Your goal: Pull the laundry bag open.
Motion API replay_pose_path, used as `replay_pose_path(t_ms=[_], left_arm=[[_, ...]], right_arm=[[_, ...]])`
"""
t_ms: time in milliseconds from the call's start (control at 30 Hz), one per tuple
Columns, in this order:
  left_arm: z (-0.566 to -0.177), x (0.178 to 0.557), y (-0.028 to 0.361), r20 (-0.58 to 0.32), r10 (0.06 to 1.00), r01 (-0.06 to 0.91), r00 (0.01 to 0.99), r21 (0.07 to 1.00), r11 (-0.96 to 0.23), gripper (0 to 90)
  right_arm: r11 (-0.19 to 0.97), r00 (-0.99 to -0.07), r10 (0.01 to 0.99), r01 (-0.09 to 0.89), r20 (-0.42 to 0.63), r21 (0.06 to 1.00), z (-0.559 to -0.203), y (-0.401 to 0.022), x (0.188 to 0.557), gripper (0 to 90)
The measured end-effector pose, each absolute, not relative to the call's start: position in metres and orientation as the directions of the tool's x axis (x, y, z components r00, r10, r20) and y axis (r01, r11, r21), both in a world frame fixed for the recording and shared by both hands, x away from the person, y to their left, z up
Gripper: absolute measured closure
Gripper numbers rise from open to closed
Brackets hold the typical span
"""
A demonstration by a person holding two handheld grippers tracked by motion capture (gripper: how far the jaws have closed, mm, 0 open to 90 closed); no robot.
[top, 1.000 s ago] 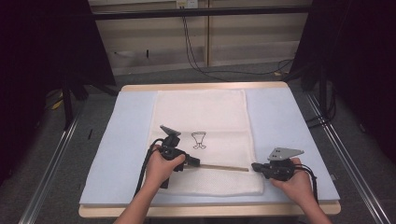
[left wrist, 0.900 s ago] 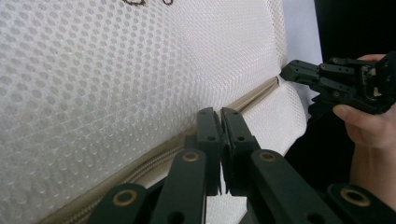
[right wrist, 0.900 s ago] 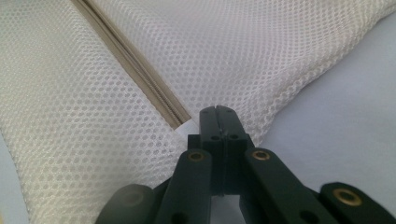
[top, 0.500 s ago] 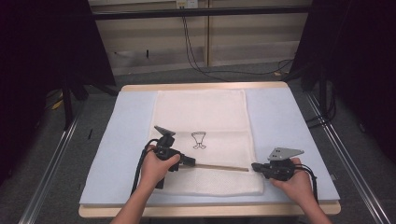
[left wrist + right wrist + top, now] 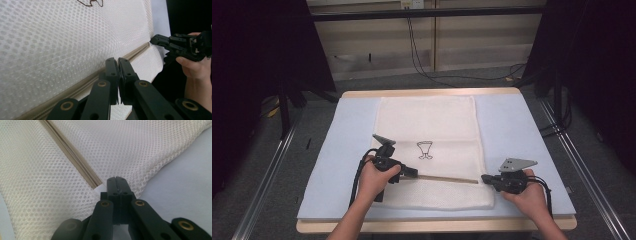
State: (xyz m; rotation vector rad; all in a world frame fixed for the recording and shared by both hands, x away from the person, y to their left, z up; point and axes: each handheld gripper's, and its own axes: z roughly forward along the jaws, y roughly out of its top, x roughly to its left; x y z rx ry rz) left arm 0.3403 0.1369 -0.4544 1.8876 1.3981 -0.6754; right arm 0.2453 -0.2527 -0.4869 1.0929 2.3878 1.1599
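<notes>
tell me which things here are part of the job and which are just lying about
In the job:
mesh bag
zipper
left claw, shut at the zipper
right claw, shut on the bag's edge

Lying about:
blue table cover
cables on the floor

pale blue-topped table (image 5: 522, 135) with wooden edge, on grey floor (image 5: 332, 87). beige panelled wall (image 5: 377, 45) at far side, black cables (image 5: 422, 55) hanging down it. dark curtains (image 5: 257, 45) left and right. metal rails (image 5: 267, 175) along both sides.
</notes>
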Motion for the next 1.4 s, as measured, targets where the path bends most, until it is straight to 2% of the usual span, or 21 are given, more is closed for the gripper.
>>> replay_pose_path(t_ms=[1400], left_arm=[[-0.453, 0.343, 0.165, -0.749, 0.61, 0.967, 0.256, 0.208, -0.151, 87.4]], right_arm=[[0.391, -0.68, 0.727, 0.519, 0.091, 0.76, -0.487, -0.253, 0.246, 90.0]])
